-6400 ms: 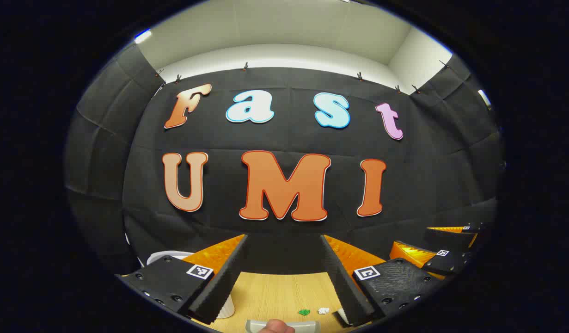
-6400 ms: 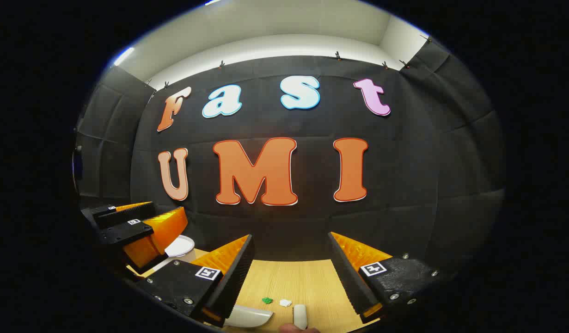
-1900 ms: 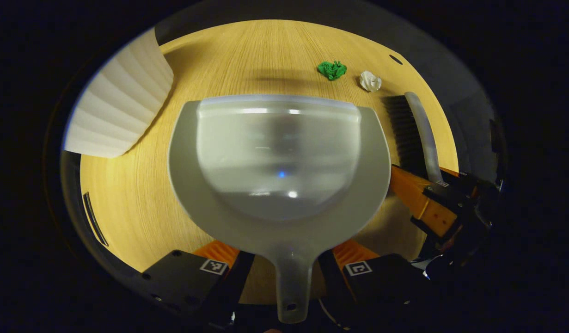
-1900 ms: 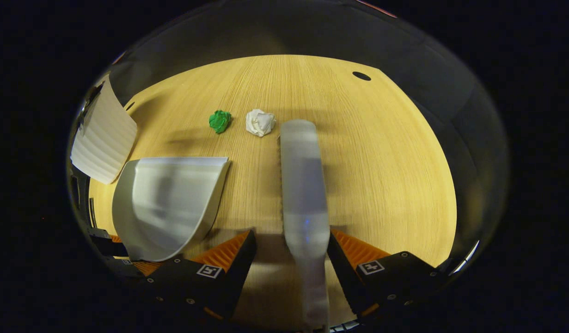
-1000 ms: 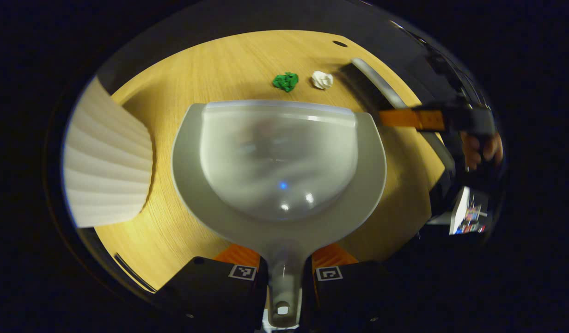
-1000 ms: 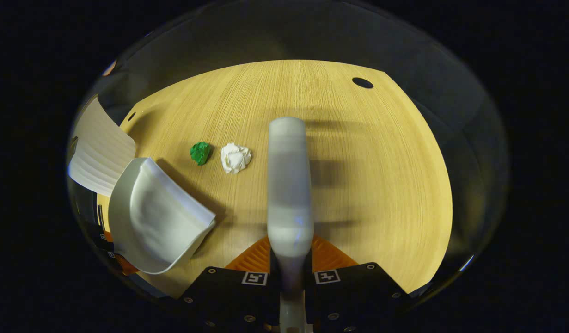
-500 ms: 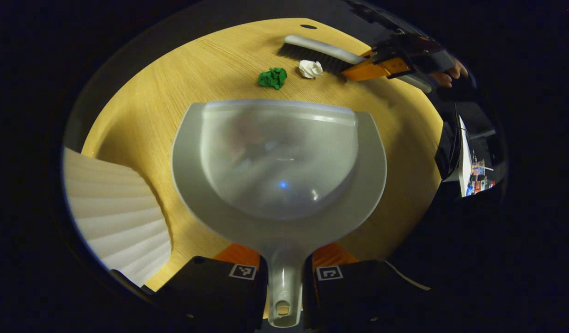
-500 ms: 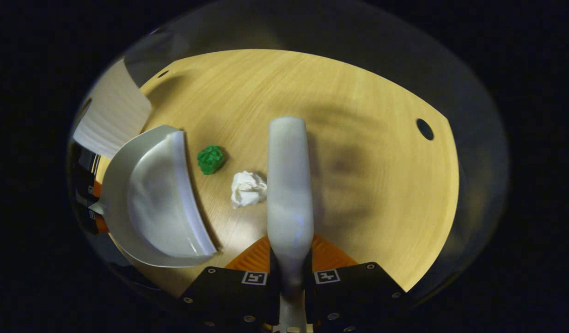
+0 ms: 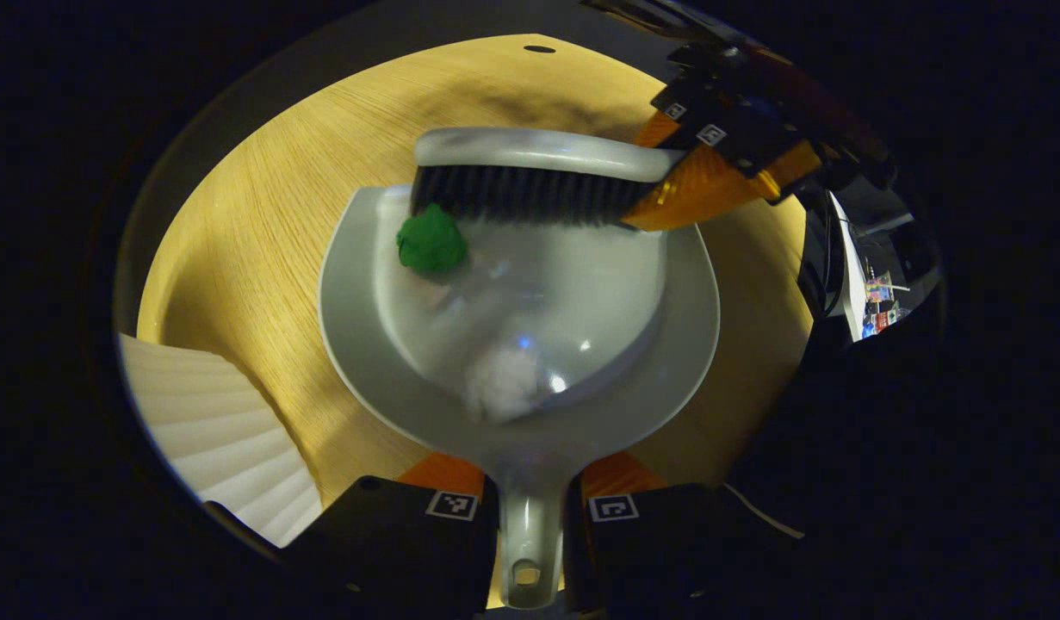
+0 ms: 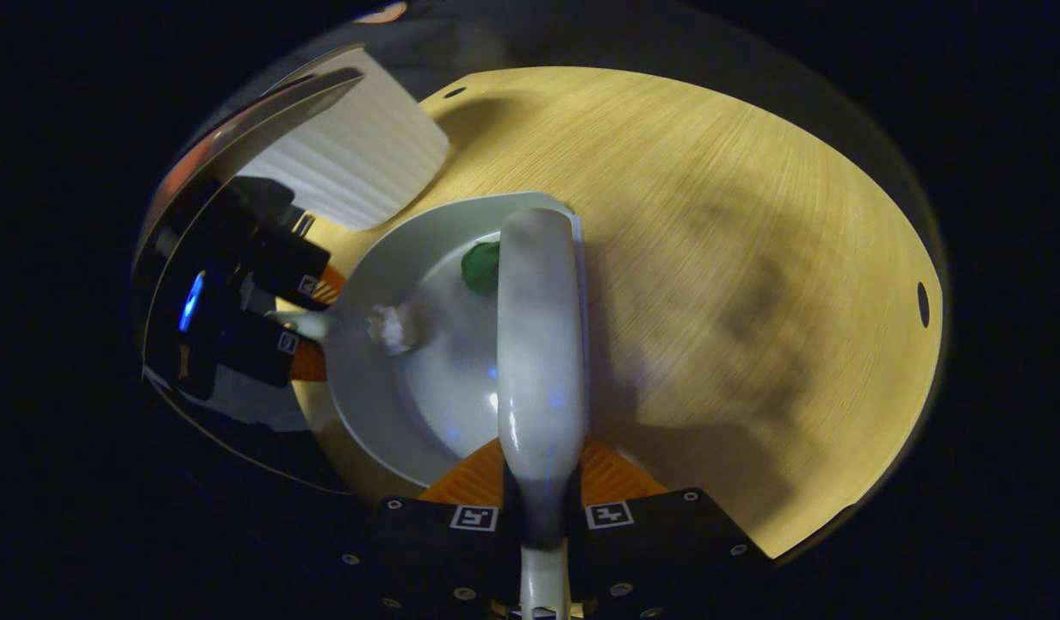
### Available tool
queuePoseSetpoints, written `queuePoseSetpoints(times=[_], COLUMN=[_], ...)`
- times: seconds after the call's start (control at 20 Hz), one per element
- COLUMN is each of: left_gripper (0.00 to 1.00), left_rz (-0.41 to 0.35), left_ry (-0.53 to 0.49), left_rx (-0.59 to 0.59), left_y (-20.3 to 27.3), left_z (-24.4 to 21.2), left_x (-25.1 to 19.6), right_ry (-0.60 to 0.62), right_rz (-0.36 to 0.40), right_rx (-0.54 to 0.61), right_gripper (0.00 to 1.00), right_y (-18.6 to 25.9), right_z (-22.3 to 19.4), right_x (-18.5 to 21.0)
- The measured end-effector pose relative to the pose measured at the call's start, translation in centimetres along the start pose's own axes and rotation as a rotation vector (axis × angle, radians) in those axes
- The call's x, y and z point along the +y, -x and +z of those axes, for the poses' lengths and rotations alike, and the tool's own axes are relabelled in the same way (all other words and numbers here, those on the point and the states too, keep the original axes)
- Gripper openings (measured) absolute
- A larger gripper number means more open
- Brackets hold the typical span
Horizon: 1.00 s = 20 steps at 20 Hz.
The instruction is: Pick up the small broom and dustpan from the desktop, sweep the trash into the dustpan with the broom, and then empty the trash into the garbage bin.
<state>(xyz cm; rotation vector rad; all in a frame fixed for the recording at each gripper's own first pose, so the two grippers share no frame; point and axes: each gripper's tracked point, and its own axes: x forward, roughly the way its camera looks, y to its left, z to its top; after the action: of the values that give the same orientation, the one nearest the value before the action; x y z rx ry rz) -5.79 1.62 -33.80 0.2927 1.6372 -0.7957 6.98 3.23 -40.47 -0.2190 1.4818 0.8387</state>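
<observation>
The left tongs [image 9: 530, 517] clamp the handle of the grey plastic dustpan [image 9: 693, 327]; the right tongs [image 10: 542, 508] pinch the grey black-bristled broom [image 9: 530, 176] lying across its lip. Green wad [image 9: 430, 244] and white wad [image 9: 504, 392] sit inside; the ribbed white bin [image 9: 228, 430] stands left on the wooden bench [image 10: 710, 215].

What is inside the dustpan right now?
Inside the dustpan lie a green paper ball near its front lip and a blurry white paper ball deeper in, near the handle. The broom bristles cover the front lip, so anything beneath them is hidden.
</observation>
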Motion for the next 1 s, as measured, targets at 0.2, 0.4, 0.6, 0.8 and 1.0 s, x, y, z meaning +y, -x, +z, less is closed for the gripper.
queuePoseSetpoints(times=[0.2,0.4,0.6,0.8,1.0], left_gripper=[0.32,0.32,0.32,0.32,0.32], left_rz=[0.009,0.045,0.081,0.134,0.196], left_ry=[0.119,0.294,0.47,0.5,0.438], left_rx=[-0.039,-0.096,-0.144,-0.177,-0.295], left_y=[0.0,-0.4,0.2,1.9,8.5], left_z=[0.1,0.8,2.9,4.5,6.0], left_x=[-0.4,-2.8,-5.8,-8.9,-9.6], right_ry=[-0.128,-0.328,-0.537,-0.662,-0.674], right_rz=[-0.061,-0.21,-0.295,-0.35,-0.366], right_rx=[-0.087,-0.178,-0.181,-0.15,-0.182], right_gripper=[0.22,0.22,0.22,0.22,0.24], right_y=[1.2,2.5,0.8,-3.3,-4.9], right_z=[0.8,0.9,-1.8,-4.0,-4.5], right_x=[-2.1,-6.1,-6.5,-5.0,-4.0])
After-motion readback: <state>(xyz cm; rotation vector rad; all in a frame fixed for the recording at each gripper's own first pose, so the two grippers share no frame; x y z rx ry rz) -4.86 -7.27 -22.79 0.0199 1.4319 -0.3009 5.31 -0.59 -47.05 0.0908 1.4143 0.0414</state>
